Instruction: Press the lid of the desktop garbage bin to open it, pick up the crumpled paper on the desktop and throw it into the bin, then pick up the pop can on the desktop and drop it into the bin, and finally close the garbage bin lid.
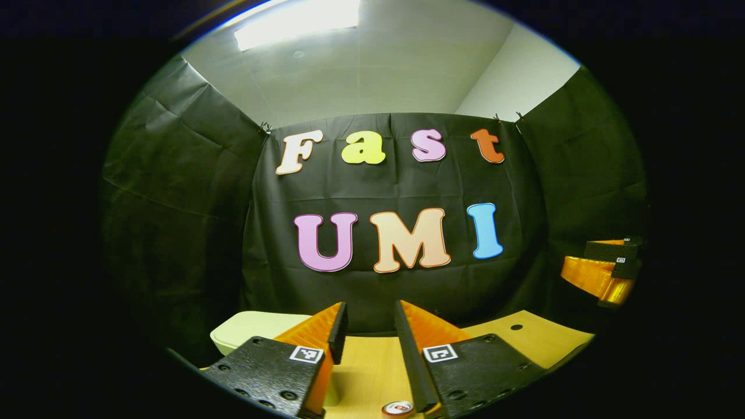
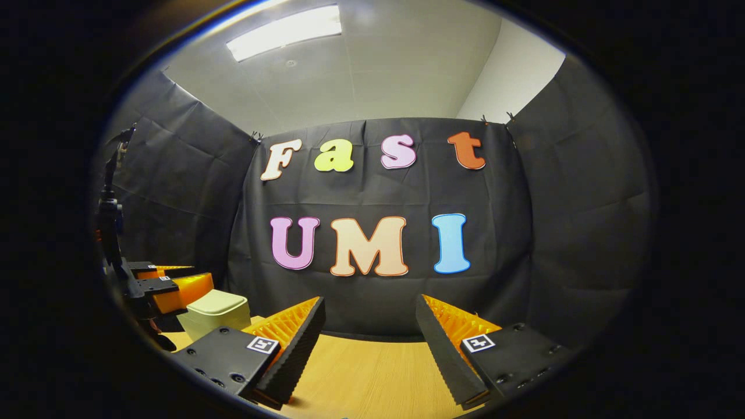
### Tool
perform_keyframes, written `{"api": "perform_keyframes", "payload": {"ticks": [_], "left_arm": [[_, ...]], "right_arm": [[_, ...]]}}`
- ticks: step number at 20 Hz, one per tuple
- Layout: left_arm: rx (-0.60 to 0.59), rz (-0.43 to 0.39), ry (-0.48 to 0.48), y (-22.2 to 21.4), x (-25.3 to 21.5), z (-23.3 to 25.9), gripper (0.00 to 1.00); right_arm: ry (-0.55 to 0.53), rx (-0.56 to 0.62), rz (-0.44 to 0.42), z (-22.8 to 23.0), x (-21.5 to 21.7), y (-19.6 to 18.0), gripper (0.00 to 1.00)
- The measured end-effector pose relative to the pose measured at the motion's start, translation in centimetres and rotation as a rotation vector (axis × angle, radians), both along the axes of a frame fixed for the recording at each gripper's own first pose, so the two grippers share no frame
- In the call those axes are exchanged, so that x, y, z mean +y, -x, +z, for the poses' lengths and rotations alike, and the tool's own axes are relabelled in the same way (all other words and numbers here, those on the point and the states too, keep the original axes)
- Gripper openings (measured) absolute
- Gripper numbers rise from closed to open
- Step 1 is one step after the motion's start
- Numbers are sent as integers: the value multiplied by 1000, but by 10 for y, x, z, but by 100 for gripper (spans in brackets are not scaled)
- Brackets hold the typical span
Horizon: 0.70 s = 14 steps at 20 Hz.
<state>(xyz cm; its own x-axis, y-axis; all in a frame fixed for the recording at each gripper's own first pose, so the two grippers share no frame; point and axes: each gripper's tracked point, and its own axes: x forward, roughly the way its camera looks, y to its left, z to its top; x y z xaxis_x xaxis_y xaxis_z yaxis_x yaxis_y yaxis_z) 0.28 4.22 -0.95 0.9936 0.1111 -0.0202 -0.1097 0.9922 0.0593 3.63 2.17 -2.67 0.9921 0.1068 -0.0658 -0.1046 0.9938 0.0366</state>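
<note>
The pale desktop bin [image 1: 256, 329] stands at the left of the wooden table [image 1: 372, 366], its lid down. My left gripper [image 1: 371, 314] is held level above the table, open, with nothing between its fingers. The top of the pop can [image 1: 398, 408] peeks out just below its right finger. In the right gripper view the same bin [image 2: 215, 314] sits at the far left, with the left gripper [image 2: 195, 274] hovering close beside its lid. My right gripper [image 2: 370, 305] is open wide over bare table. It also appears at the far right of the left gripper view as the right gripper [image 1: 582, 273].
Black cloth walls close the booth at the back and on both sides, right behind the table's far edge [image 2: 372, 337]. A small hole [image 1: 516, 327] marks the tabletop's right part. Bare wood lies in front of both grippers.
</note>
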Motion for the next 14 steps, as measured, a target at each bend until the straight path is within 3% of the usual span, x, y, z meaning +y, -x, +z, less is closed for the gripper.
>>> {"api": "perform_keyframes", "payload": {"ticks": [4,5,7,14], "left_arm": [[49,86,-22,0,30,-13,27],[54,100,-11,-2,37,-15,11],[60,140,11,-3,56,-21,2],[78,246,5,-9,126,-41,0]], "right_arm": [[3,6,-1,-2,3,-1,98],[5,6,-2,-3,4,-1,98],[10,7,-4,-3,8,0,98],[42,7,-20,-2,14,5,98]]}}
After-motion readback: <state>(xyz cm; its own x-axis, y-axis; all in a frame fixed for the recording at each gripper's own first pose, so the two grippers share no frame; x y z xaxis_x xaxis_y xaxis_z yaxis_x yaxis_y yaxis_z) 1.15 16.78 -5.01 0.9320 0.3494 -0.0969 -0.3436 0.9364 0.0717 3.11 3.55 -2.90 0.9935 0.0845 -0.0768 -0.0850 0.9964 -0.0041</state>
